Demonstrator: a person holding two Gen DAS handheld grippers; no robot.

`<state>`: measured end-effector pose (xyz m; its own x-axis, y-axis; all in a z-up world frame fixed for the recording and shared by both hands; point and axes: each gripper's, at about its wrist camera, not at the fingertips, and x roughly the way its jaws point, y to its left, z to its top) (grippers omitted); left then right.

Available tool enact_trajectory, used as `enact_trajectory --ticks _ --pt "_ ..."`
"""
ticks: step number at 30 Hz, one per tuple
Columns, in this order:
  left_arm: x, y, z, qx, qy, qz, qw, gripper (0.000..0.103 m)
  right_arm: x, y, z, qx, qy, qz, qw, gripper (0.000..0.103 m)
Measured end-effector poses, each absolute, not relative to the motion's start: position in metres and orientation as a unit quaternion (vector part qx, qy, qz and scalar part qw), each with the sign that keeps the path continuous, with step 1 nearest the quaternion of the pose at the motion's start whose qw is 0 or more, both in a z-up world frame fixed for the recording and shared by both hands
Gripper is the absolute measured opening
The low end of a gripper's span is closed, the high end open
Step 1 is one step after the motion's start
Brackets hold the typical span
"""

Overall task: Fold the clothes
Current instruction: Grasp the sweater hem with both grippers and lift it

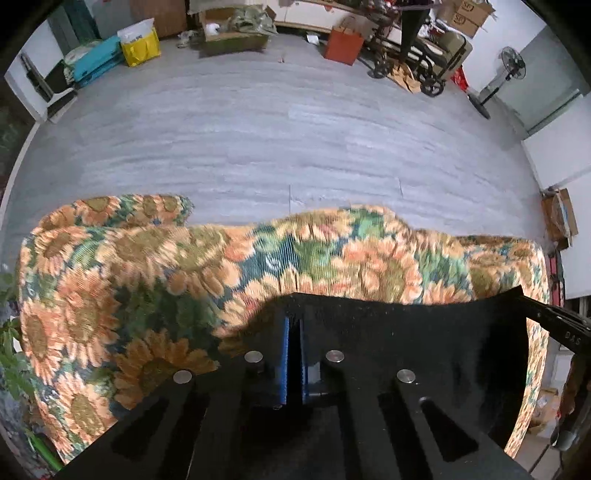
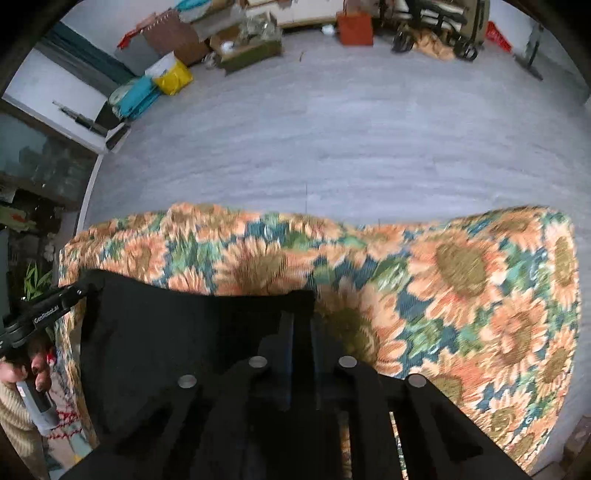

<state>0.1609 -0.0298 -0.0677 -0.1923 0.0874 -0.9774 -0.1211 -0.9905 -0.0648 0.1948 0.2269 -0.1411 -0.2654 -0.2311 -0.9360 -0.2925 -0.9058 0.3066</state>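
A black garment [image 1: 424,343] is stretched between my two grippers above a sunflower-print cloth [image 1: 110,295] that covers the surface. My left gripper [image 1: 293,325] is shut on the garment's top edge at its left corner, its blue pads [image 1: 284,354] pressed together. My right gripper [image 2: 302,325] is shut on the same edge at the other corner of the garment [image 2: 177,332]. The right gripper's body shows at the right edge of the left wrist view [image 1: 565,328]. The left gripper and the hand holding it show at the left of the right wrist view [image 2: 40,314].
Beyond the sunflower cloth [image 2: 461,295] lies grey floor [image 1: 277,129]. Along the far wall stand a yellow bag [image 1: 140,42], cardboard boxes [image 1: 232,29], an orange paper bag [image 1: 343,42], a cart [image 1: 417,59] and a fan [image 1: 498,81].
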Motion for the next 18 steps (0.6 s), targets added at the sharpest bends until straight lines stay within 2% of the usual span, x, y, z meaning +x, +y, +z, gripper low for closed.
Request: enact_trajectory --ticks 5,11,15,18 --pt "0.165 -0.038 -0.031 -0.608 -0.026 0.791 0.071 0.004 0.205 0.231 -0.115 -0.566 0.241 0.788 0.013 0.009" --pt "0.222 -0.055 0.016 -0.579 -0.061 0.805 0.115 0.004 0.253 0.227 -0.066 -0.505 0.254 0.824 -0.028 0.009" --pt "0.28 -0.057 0.031 -0.572 -0.032 0.807 0.142 0.004 0.306 0.209 -0.04 -0.486 0.229 0.841 -0.058 0.009" --pt "0.328 -0.063 0.019 -0.597 -0.024 0.788 0.149 0.004 0.351 0.19 -0.04 -0.496 0.209 0.84 -0.071 0.008"
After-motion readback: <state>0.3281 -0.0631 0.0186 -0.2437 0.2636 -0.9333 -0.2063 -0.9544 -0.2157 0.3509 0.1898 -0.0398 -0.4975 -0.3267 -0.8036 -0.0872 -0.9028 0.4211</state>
